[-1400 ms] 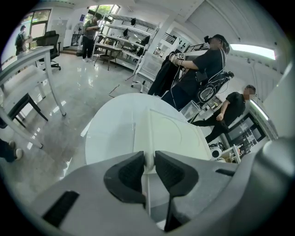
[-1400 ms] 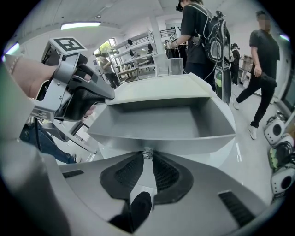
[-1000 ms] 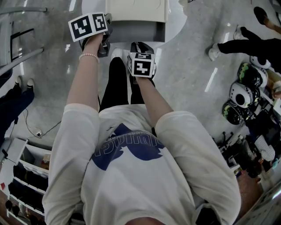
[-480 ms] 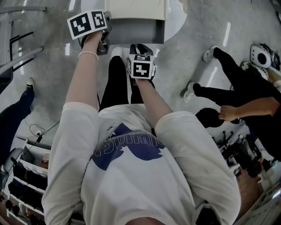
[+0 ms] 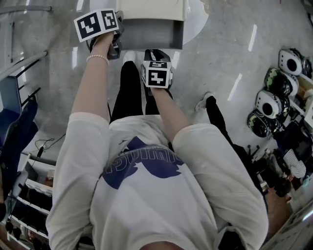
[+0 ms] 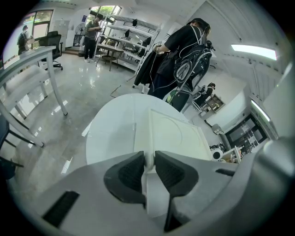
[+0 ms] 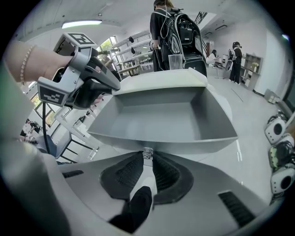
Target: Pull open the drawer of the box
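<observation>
A round white desk (image 6: 108, 138) stands on a glossy grey floor (image 5: 234, 73). Shelving (image 6: 122, 32) lines the room's far side, and a person (image 6: 184, 55) with a backpack stands behind the desk. The box (image 5: 152, 10) sits on the desk, its grey drawer (image 7: 161, 120) standing open toward the near side. The left tongs (image 6: 148, 161) clamp the box's near left edge. The right tongs (image 7: 147, 159) pinch the drawer's small knob (image 7: 147, 153).

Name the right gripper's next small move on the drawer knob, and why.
Probably open the right gripper and let go of the knob: the grey drawer already stands well out of the white box, while the left gripper clamps the box's edge.
</observation>
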Motion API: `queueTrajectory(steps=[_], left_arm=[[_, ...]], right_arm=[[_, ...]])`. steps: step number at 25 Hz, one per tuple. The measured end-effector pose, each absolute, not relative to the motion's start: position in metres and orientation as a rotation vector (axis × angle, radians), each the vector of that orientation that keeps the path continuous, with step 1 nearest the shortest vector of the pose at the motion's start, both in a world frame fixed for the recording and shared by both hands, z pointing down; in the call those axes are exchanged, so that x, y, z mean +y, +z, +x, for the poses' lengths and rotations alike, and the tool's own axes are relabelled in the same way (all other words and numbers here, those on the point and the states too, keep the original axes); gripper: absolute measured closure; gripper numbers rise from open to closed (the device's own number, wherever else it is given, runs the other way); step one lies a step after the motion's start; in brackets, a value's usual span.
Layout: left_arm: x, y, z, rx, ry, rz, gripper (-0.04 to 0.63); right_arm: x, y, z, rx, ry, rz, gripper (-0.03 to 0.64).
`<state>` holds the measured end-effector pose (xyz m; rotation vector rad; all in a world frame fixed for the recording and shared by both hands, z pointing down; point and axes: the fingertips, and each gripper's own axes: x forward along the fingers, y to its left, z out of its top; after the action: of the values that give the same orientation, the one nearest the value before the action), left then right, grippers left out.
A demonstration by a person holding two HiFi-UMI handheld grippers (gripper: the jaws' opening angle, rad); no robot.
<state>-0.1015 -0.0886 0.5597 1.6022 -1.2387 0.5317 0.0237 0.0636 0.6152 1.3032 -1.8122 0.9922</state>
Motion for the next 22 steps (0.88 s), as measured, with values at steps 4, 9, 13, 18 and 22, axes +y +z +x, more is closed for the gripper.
queueTrajectory(steps=[4,9,13,18,22], left_arm=[[-0.088,0.564,-0.102,-1.239,0.530,1.602,0.511],[-0.087,0.566,-0.102,-1.238,0.530,1.599,0.511],[-0.087,0.570,-0.103,-1.236,0.527,1.600,0.511],[-0.088,0.568,-0.102,-1.237,0.525,1.601,0.512],[-0.087,0.567,-0.102,-1.239,0.528,1.602,0.511]], right_arm=[[0.065,0.618,0.023,-1.814,0.986,1.302,0.558],[0.065,0.623,0.023,-1.813,0.988,1.298,0.558],[0.065,0.629,0.022,-1.807,0.992,1.298,0.558],[0.064,0.628,0.022,-1.815,0.997,1.296,0.557],[0.064,0.626,0.022,-1.832,1.005,1.294,0.551]])
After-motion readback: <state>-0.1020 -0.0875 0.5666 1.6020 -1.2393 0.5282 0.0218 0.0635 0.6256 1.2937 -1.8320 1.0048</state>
